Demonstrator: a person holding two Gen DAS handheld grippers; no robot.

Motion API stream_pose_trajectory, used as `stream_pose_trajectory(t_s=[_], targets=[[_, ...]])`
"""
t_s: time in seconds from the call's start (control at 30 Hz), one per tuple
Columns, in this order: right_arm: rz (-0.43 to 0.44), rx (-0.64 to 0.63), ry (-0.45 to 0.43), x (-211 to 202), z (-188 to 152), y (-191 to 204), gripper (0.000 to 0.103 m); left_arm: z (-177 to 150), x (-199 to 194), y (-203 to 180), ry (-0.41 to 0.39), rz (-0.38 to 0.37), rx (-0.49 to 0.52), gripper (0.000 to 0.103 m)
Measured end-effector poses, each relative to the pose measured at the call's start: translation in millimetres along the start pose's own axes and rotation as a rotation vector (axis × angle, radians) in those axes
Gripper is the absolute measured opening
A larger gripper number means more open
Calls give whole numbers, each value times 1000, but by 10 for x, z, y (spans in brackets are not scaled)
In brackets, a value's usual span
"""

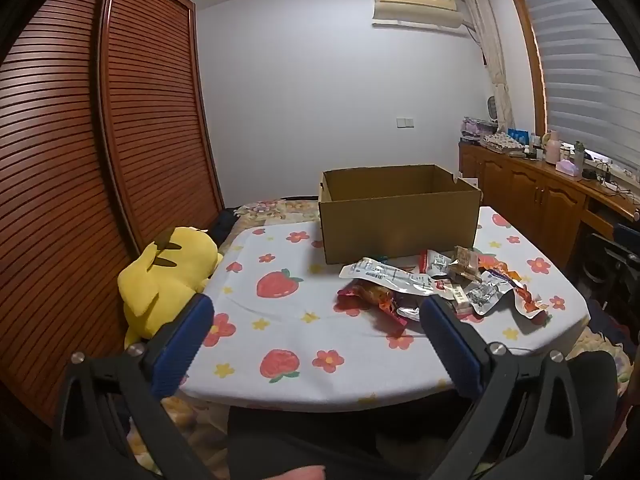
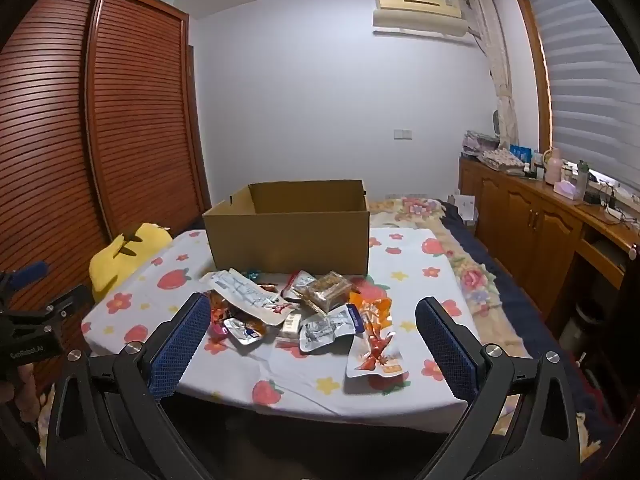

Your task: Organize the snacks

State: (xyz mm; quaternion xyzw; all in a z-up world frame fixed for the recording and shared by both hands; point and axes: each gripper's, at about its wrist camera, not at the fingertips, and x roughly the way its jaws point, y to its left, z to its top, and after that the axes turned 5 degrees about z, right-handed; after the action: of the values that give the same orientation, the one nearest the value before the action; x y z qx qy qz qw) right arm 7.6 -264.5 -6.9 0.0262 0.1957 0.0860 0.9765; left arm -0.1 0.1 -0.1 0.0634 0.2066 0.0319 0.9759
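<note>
So, left to right: yellow plush toy (image 1: 164, 276) half cut off by the strawberry-print cloth surface (image 1: 280, 320). Left gripper (image 1: 316, 312) wide, holding nothing. Open brown cardboard box (image 2: 288, 232), inside hidden. Overlapping snack packets (image 2: 304, 304) just in front; labels unreadable. Right gripper (image 2: 312, 312) wide, holding nothing.

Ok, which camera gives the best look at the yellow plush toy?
The left wrist view: the yellow plush toy lies almost whole beside the table's left edge. The right wrist view catches only its upper part, small and farther off.
</note>
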Motion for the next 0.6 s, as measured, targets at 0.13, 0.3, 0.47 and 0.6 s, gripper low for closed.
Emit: stream_pose_trajectory(t_s=[0.13,0.3,0.47,0.6], targets=[[6,10,-4,9,1,-32,103,-1,3,-5,3,0,-4,103],[11,12,0,-6,0,-37,103,72,-15,65,-3,0,-5,103],[5,12,2,34,0,-46,103,59,-13,49,-5,0,-6,103],[5,13,0,14,6,-39,103,59,-15,46,-5,2,-5,103]])
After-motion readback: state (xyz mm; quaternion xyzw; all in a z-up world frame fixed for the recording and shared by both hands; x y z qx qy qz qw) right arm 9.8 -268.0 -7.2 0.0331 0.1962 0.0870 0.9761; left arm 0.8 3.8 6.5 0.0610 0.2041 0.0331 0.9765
